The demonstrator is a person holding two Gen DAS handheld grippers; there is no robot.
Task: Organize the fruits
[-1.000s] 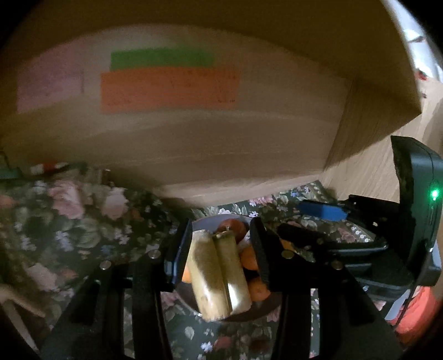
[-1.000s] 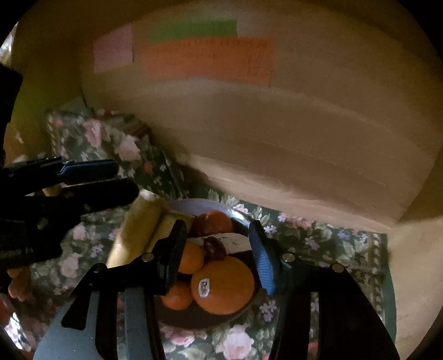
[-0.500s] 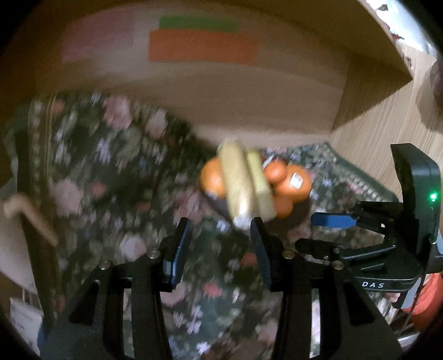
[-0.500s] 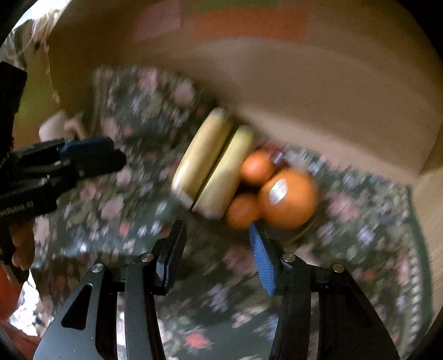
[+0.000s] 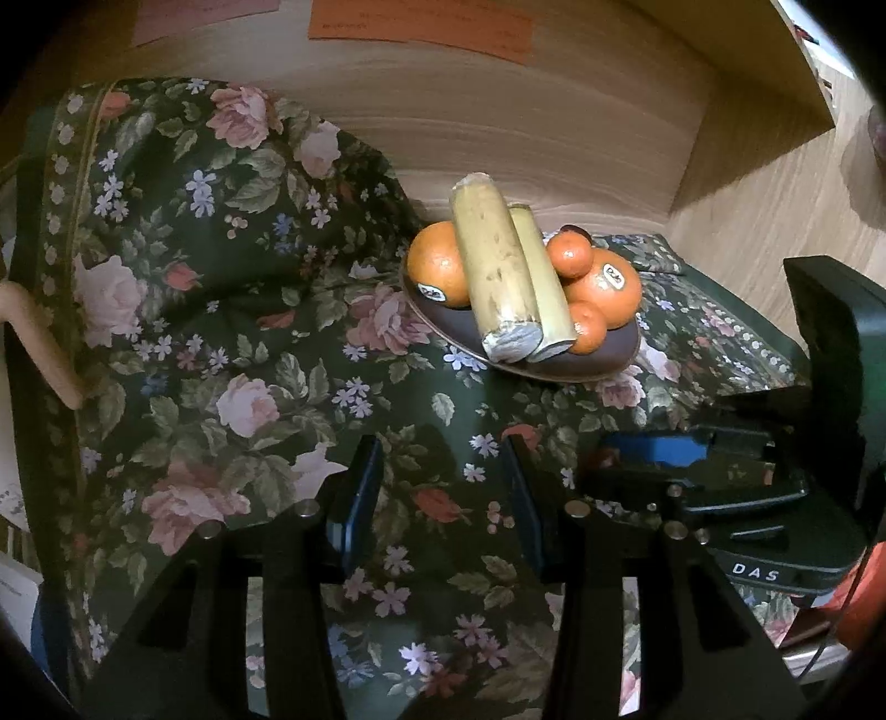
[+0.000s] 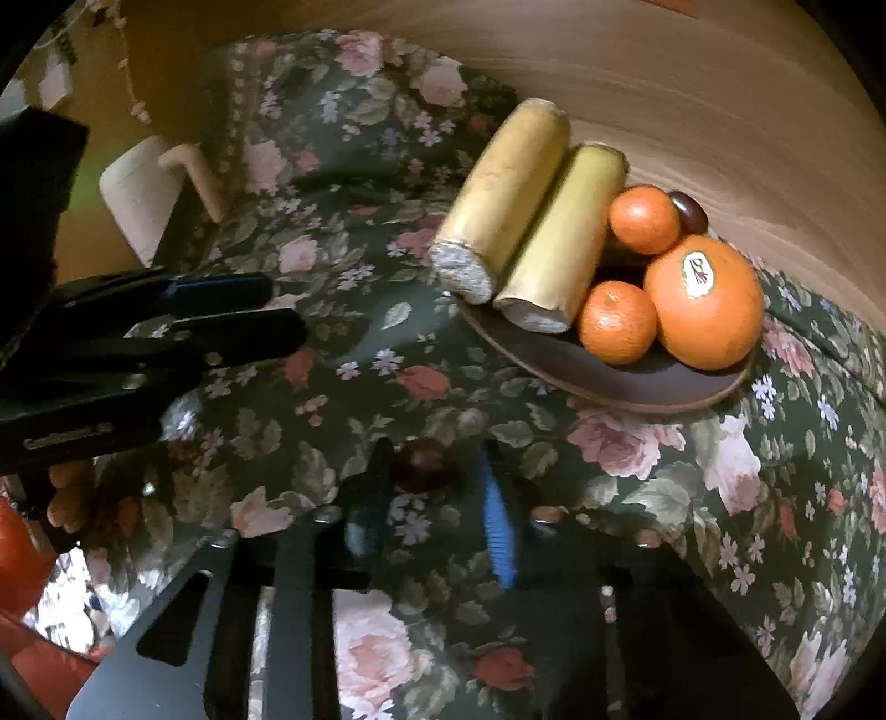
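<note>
A dark oval plate [image 5: 603,363] [image 6: 637,382] on the floral cloth holds two yellow stalk pieces [image 5: 498,277] [image 6: 498,194], two large stickered oranges [image 5: 437,266] [image 6: 703,302], small mandarins [image 5: 570,253] [image 6: 617,321] and a dark red fruit [image 6: 689,210]. My left gripper [image 5: 443,498] is open and empty, well short of the plate. My right gripper [image 6: 437,501] is open above the cloth, with a small dark red fruit [image 6: 421,462] lying between its fingertips. Each gripper shows in the other's view [image 5: 686,459] [image 6: 221,310].
A dark floral cloth [image 5: 221,343] covers the surface and rises in folds at the back left. A wooden wall with paper notes [image 5: 421,22] stands right behind the plate. A cream mug [image 6: 149,188] sits at the far left.
Both grippers have pulled back from the plate and away from the wall. The left gripper has let go of the two yellow stalk pieces, which now lie on the plate.
</note>
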